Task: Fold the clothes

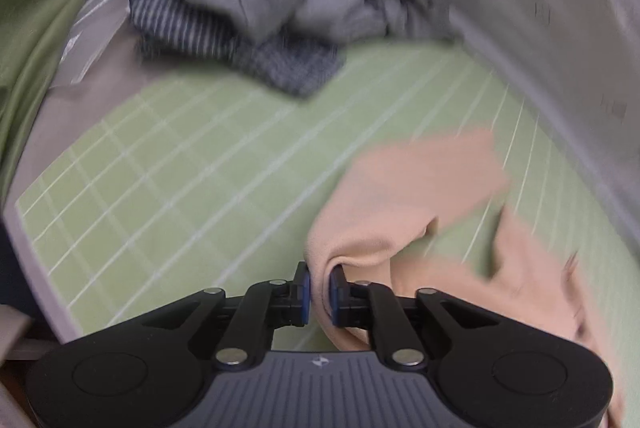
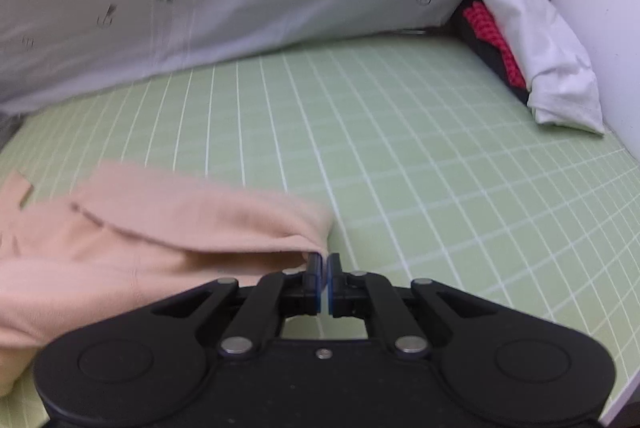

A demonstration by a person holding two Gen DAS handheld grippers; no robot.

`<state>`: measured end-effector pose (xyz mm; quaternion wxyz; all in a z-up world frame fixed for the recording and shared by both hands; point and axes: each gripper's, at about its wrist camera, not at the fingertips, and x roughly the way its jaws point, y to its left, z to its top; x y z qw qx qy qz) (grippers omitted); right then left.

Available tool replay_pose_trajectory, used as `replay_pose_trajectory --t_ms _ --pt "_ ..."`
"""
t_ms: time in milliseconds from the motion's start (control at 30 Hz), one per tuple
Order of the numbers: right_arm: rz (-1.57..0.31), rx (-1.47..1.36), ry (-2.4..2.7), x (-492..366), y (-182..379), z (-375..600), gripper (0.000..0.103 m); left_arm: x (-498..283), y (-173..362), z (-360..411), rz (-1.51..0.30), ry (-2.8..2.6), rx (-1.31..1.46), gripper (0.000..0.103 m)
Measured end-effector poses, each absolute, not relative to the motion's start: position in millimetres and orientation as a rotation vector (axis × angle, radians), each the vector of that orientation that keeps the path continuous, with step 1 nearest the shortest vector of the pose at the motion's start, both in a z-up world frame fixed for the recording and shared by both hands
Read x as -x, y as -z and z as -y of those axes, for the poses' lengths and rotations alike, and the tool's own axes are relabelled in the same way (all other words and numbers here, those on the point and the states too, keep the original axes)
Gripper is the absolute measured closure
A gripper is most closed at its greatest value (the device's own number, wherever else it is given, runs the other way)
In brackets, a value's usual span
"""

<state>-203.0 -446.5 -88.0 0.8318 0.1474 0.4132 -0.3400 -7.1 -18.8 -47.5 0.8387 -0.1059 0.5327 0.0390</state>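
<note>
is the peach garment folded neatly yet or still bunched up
Still bunched: the peach garment lies rumpled on the green grid mat, pinched at its edges by the left tool and right tool.

Both tools are matte black. The left gripper has a wide body with a ribbed grey centre panel bearing a small white emblem, round raised discs at either side, silver pivot pins on crossed linkage arms, and blue-faced fingers. The right gripper matches it, with a speckled black centre, one small central screw, and blue-edged fingers.
</note>
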Motion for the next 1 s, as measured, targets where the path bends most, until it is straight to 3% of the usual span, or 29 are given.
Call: replay_pose_trajectory --t_ms 67,133,167,200,367,467,500,533,567,600,800,933,967,1000 --pt "-0.902 -0.294 0.687 200.6 89.5 437.0 0.094 16.3 48.7 24.9 -1.133 -0.07 0.182 0.08" --pt "-0.879 -0.278 0.657 197.5 82.6 431.5 0.068 17.8 47.1 30.6 -1.143 -0.025 0.159 0.049" --pt "-0.86 -0.266 0.643 195.2 78.0 429.1 0.049 17.2 47.9 33.7 -1.159 -0.003 0.147 0.04" --pt "-0.84 -0.252 0.629 192.0 73.3 427.2 0.04 16.9 49.4 36.0 -1.174 0.003 0.147 0.033" --pt "-0.862 -0.157 0.46 158.2 78.4 409.8 0.032 13.6 71.7 39.6 -1.272 0.007 0.199 0.032" --pt "-0.917 -0.082 0.391 134.5 93.7 401.2 0.035 10.1 80.1 37.2 -1.305 -0.014 0.213 0.032" --pt "-0.927 -0.067 0.381 129.6 97.0 402.4 0.043 8.9 82.7 36.3 -1.315 -0.021 0.217 0.032" --pt "-0.936 -0.053 0.37 124.6 100.3 403.6 0.056 7.5 81.3 35.9 -1.31 -0.025 0.211 0.032" --pt "-0.945 -0.038 0.359 119.7 103.6 404.8 0.09 6.1 80.0 35.4 -1.304 -0.029 0.204 0.032" --pt "-0.933 -0.064 0.368 118.5 102.1 410.7 0.098 4.7 78.6 35.0 -1.298 -0.034 0.197 0.032" --pt "-0.725 -0.295 0.76 164.4 55.9 485.8 0.098 -4.2 55.4 21.0 -1.211 -0.093 0.14 0.032" --pt "-0.82 -0.319 0.92 185.4 65.9 530.6 0.096 -15.4 40.7 19.9 -1.145 -0.107 0.141 0.032" --pt "-0.836 -0.336 0.921 188.0 69.8 536.0 0.091 -18.3 36.5 23.0 -1.123 -0.095 0.14 0.032" --pt "-0.832 -0.352 0.914 188.9 71.7 535.8 0.077 -21.2 32.3 26.1 -1.101 -0.084 0.14 0.032"
